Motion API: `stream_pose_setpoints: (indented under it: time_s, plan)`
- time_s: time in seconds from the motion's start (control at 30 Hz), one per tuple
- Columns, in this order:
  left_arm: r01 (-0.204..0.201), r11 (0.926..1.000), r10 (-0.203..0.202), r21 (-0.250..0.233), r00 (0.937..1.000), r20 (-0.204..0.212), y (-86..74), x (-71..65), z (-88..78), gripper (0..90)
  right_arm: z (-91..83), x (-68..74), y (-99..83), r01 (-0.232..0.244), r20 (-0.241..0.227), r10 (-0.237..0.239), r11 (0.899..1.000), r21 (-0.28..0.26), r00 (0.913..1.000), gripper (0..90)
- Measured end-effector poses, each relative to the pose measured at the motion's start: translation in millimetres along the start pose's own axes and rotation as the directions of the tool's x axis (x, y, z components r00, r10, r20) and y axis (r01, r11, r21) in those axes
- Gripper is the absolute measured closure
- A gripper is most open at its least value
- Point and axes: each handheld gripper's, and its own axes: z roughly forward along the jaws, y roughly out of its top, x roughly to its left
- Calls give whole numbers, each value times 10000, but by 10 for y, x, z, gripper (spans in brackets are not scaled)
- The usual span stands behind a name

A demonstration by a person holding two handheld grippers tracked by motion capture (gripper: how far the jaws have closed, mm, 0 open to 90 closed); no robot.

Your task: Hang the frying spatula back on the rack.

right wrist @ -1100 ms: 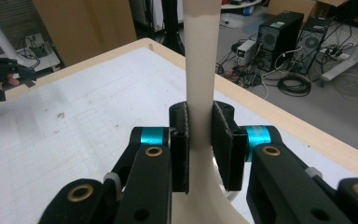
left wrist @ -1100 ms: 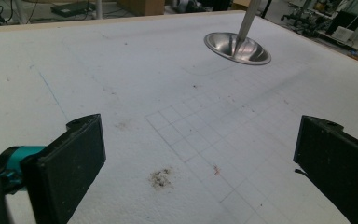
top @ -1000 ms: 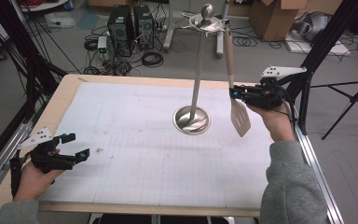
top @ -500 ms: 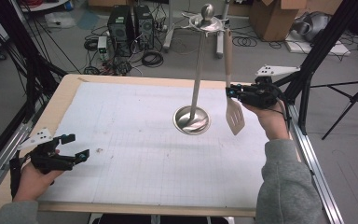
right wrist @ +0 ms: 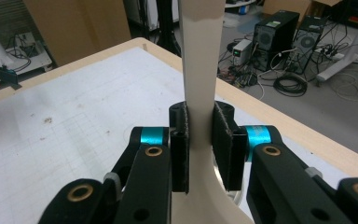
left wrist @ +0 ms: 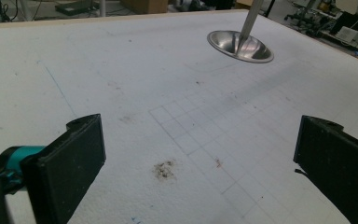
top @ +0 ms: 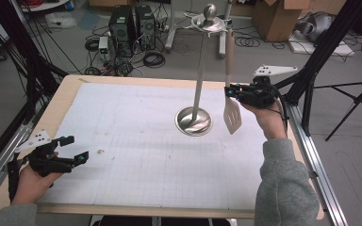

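A cream slotted spatula with a pale wooden handle hangs upright above the table's right side. My right gripper is shut on its neck, just right of a metal stand with a round base and a hooked top. In the right gripper view the pads press both sides of the spatula. Near the front left corner my left gripper rests low and open with nothing between its fingers. The stand's base lies far ahead of it.
A white gridded sheet covers the wooden tabletop. Metal rails run along both sides. Computer towers, cables and cardboard boxes sit on the floor beyond the far edge.
My right gripper has carried the spatula a little to the left, closer to the stand's pole. The left gripper has stayed where it was.
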Motion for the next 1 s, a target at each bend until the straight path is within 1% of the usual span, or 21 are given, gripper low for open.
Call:
stream_pose_setpoints:
  time_s: [0.2, 0.33, 0.7, 0.8, 0.83, 0.87, 0.9, 1.0]
  plan:
    - [3, 10000, -3, 92, 10000, -41, -13, 8, -10, 25, 26, -6, 2, 142, 93, -142, 9999, -42, 9999, 775]
    - [17, 10000, -17, 66, 10000, -39, -13, 9, -15, 25, 37, -6, 3, 170, 178, -169, 9998, -48, 9997, 774]
    - [15, 10000, -15, 68, 10000, -45, -16, 8, -20, 25, 73, -1, 5, 207, 372, -204, 9997, -88, 9991, 771]
    - [18, 10000, -18, 78, 10000, -74, -19, 10, -23, 25, 78, 3, 3, 121, 422, -117, 9999, -89, 9990, 757]
    - [20, 10000, -20, 83, 10000, -66, -19, 12, -24, 25, 80, 2, 1, 114, 406, -111, 9999, -86, 9991, 721]
    - [59, 10000, -58, 52, 9999, -84, -21, 12, -24, 25, 85, 0, -3, 87, 419, -83, 9999, -102, 9991, 646]
    - [68, 10000, -68, 50, 9999, -80, -22, 18, -25, 25, 87, 3, -10, 16, 515, -16, 10000, 5, 9987, 599]
    - [47, 10000, -46, 57, 9999, -94, -23, 22, -25, 25, 83, 24, -35, 184, 632, -198, 9996, 219, 9978, 487]
